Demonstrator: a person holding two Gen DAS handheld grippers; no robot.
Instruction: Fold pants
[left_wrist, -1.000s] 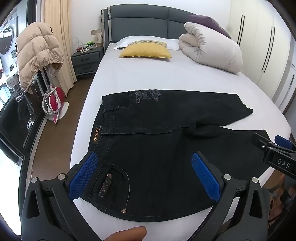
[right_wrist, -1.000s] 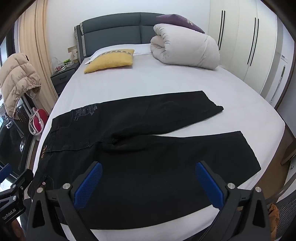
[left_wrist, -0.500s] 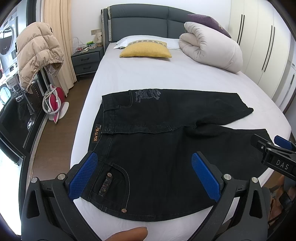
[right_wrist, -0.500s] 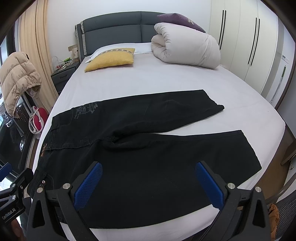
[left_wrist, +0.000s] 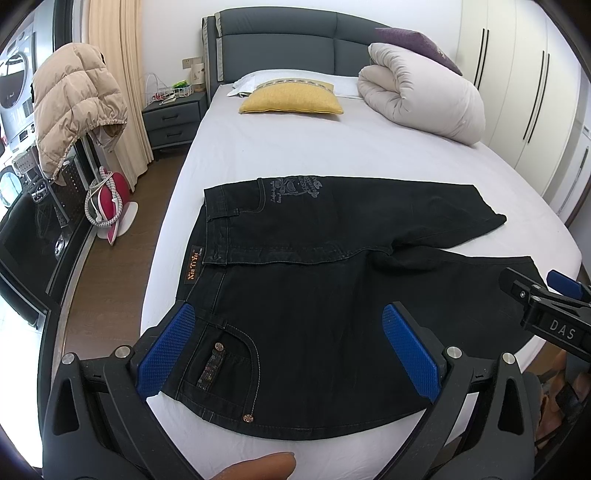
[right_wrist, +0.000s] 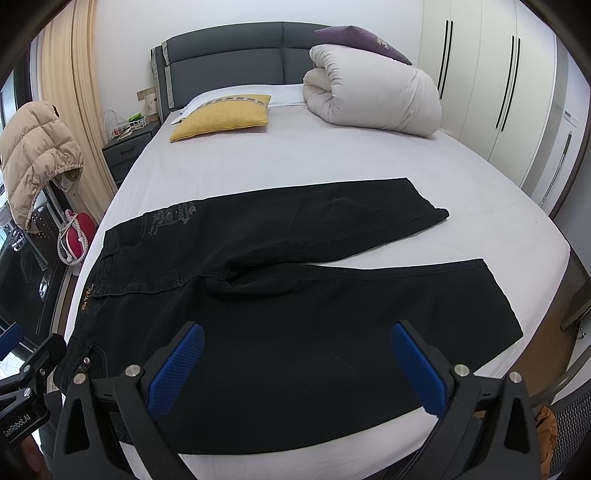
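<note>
1. Left gripper (left_wrist: 291, 347) spread wide with nothing between the blue pads, hovering above the near waist corner of the pants (left_wrist: 332, 295); right gripper (right_wrist: 295, 365) likewise spread and empty, over the near leg.
2. Pants lying flat across the near half of the bed (left_wrist: 295, 158), waistband (left_wrist: 207, 254) to the left, both legs running right and splayed apart, the far leg (right_wrist: 314, 218) angled away from the near leg (right_wrist: 369, 314).
3. Probably dark denim: fairly heavy, limp yet thick, likely to drag on the sheet rather than slide freely.
4. Best taken at doubled edges: waistband corner near the pocket (left_wrist: 221, 365) for the left, near-leg hem (right_wrist: 498, 295) or side seam for the right.
5. Worth pinching only the pants and not the sheet beneath.
</note>
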